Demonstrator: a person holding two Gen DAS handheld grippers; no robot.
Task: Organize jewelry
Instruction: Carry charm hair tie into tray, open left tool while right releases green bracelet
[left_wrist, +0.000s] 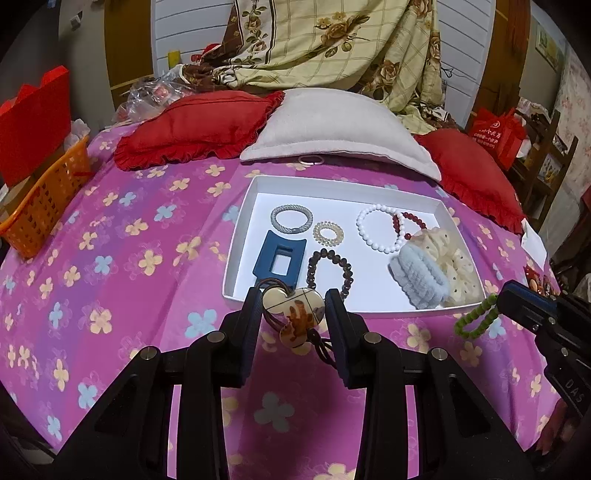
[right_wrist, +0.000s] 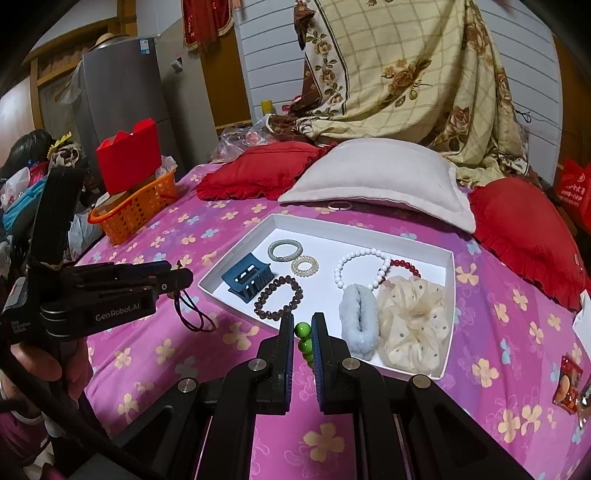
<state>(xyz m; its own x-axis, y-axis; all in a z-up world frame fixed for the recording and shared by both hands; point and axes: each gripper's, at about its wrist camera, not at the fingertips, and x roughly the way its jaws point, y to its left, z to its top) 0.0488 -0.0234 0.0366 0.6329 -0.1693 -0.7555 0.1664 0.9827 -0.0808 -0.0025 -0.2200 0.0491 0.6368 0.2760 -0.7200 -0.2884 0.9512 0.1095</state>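
A white tray (left_wrist: 332, 182) (right_wrist: 448, 295) lies on the pink flowered bedspread. It holds a blue hair claw (left_wrist: 279, 258) (right_wrist: 247, 278), a brown bead bracelet (left_wrist: 328, 267) (right_wrist: 279, 297), a white bead bracelet (left_wrist: 380, 229), a red bead bracelet (left_wrist: 413, 219), a blue-grey scrunchie (left_wrist: 419, 278) and a cream scrunchie (right_wrist: 413, 325). My left gripper (left_wrist: 293, 304) (right_wrist: 173, 278) is shut on a cream bow hair tie (left_wrist: 295, 314), just before the tray's near edge. My right gripper (right_wrist: 302, 328) (left_wrist: 509, 297) is shut on a green bead bracelet (right_wrist: 304, 339) (left_wrist: 476, 319), near the tray's front right corner.
Two red cushions (left_wrist: 195, 125) (left_wrist: 472, 173) and a white pillow (left_wrist: 340, 125) lie behind the tray, with a pink ring (left_wrist: 310, 160) at the pillow's edge. An orange basket (left_wrist: 40, 206) stands at the bed's left edge. A floral blanket (left_wrist: 332, 44) hangs behind.
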